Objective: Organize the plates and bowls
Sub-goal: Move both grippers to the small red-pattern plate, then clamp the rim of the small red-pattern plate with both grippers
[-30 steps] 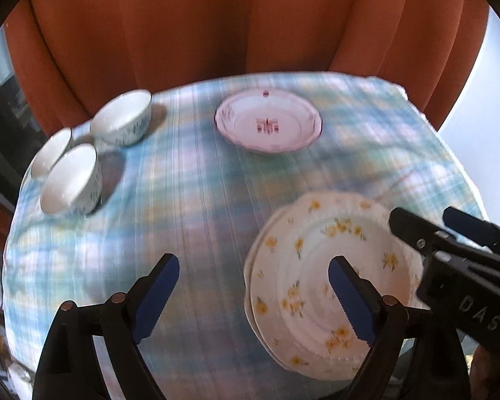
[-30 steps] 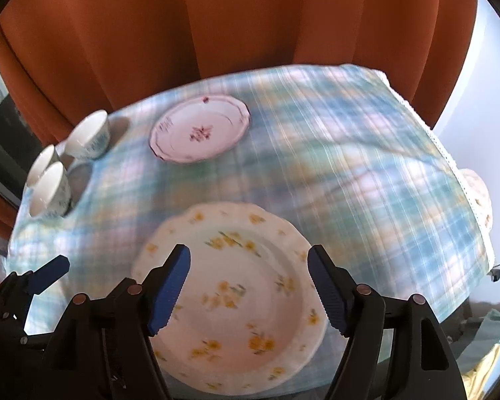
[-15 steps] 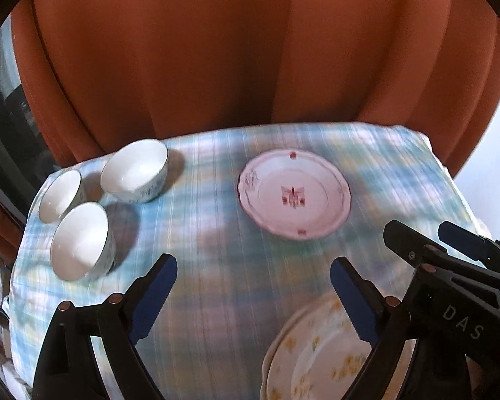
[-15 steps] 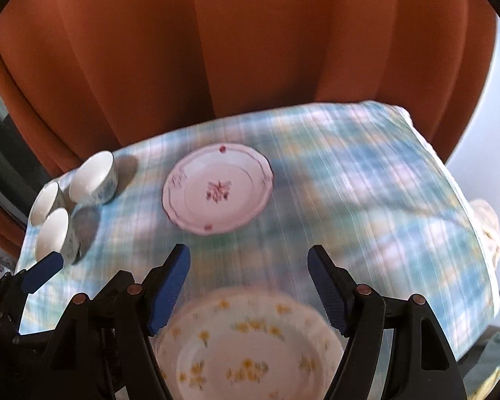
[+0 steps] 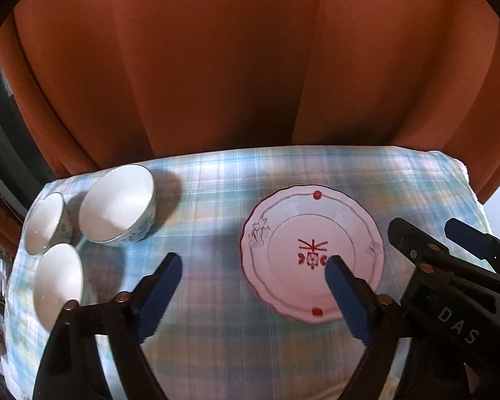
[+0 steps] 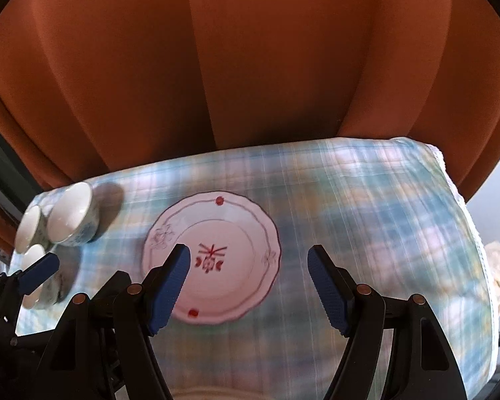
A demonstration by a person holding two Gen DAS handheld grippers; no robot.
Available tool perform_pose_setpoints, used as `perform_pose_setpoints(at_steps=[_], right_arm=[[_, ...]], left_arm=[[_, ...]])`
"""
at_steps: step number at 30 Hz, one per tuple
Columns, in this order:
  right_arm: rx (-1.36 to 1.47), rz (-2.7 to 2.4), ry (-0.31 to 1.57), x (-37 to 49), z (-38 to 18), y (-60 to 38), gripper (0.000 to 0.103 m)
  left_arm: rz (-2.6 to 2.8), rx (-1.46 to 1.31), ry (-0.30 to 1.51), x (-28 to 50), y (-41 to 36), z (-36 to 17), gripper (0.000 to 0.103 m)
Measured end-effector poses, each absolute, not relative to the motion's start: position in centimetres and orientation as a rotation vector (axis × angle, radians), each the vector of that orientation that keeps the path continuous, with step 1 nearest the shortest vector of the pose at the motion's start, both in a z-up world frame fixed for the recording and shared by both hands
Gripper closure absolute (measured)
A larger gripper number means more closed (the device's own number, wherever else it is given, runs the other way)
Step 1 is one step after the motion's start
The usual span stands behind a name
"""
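Observation:
A white plate with red motifs point(image 5: 300, 220) point(image 6: 223, 226) lies flat on the checked tablecloth point(image 5: 216, 333). Three white bowls with blue pattern stand together at the far left: one at the back point(image 5: 116, 203) point(image 6: 70, 211), one at the corner point(image 5: 45, 223), one nearer point(image 5: 58, 280). My left gripper point(image 5: 253, 261) hovers over the cloth, its right finger above the plate's centre; its jaws are closing with nothing between them. My right gripper point(image 6: 250, 250) hovers open and empty, its left finger over the same plate. The two grippers are side by side.
Orange curtains point(image 5: 233, 66) hang right behind the table's far edge. The cloth drops off at the right edge point(image 6: 466, 220), where a cream object point(image 6: 498, 266) sits beyond it. A pale rim point(image 6: 233, 395) shows at the bottom of the right wrist view.
Both grippers moved toward the far side of the table. The yellow-flowered plates slid out of view below, and the red-motif plate now lies under the fingertips. The left jaws narrowed a little.

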State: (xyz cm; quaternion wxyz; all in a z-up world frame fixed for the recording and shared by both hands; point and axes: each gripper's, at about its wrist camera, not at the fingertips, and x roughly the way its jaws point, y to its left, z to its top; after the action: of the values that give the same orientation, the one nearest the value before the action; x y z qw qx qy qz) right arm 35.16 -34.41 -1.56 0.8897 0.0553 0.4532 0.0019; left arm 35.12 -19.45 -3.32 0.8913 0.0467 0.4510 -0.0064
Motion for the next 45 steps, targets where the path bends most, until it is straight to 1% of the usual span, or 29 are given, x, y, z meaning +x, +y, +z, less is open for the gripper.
perform_pose_setpoints(at_steps=[1,5,8,12,17,19,21,24,26,37,45], right_arm=[[0.111,0.003,0.946,35.7,-2.0,-34.4,0.027],[0.117,0.026,0.96,37.7,-4.1,-34.5,0.027],[0.146,0.024,0.956,38.8,-5.6,-34.9,0.027],[0.148,0.011,0.956,40.2,-7.4,-35.2,0.027],[0.168,0.01,1.022,41.6,-10.3,-35.5,0.028],[0.166,0.016,1.036,41.8,-11.0,-35.5,0.034],[0.153,0.029,1.054,42.0,-11.6,-35.3,0.044],[0.131,0.029,1.071,42.3,-12.0,-35.0,0.045],[0.134,0.023,1.074,42.3,-11.9,-35.0,0.045],[0.127,0.05,1.109,40.6,-11.3,-33.1,0.045],[0.152,0.114,1.165,38.4,-10.6,-30.4,0.045]], left_arm=[[-0.007,0.099,0.938,35.5,-19.5,-3.7,0.023],[0.022,0.106,0.943,37.2,-19.8,-5.5,0.025],[0.016,0.096,0.974,38.3,-20.0,-6.7,0.03],[0.014,0.076,1.008,39.5,-20.2,-8.6,0.032],[0.006,0.093,1.06,40.7,-20.6,-10.7,0.037],[0.004,0.099,1.076,40.8,-20.8,-11.5,0.041],[0.032,0.111,1.036,40.8,-20.9,-12.0,0.043],[0.023,0.099,1.044,40.8,-20.7,-12.3,0.043],[0.022,0.101,1.048,40.7,-20.7,-12.5,0.046],[0.04,0.113,1.11,38.7,-18.4,-12.4,0.046],[0.071,0.034,1.149,36.2,-14.6,-12.2,0.046]])
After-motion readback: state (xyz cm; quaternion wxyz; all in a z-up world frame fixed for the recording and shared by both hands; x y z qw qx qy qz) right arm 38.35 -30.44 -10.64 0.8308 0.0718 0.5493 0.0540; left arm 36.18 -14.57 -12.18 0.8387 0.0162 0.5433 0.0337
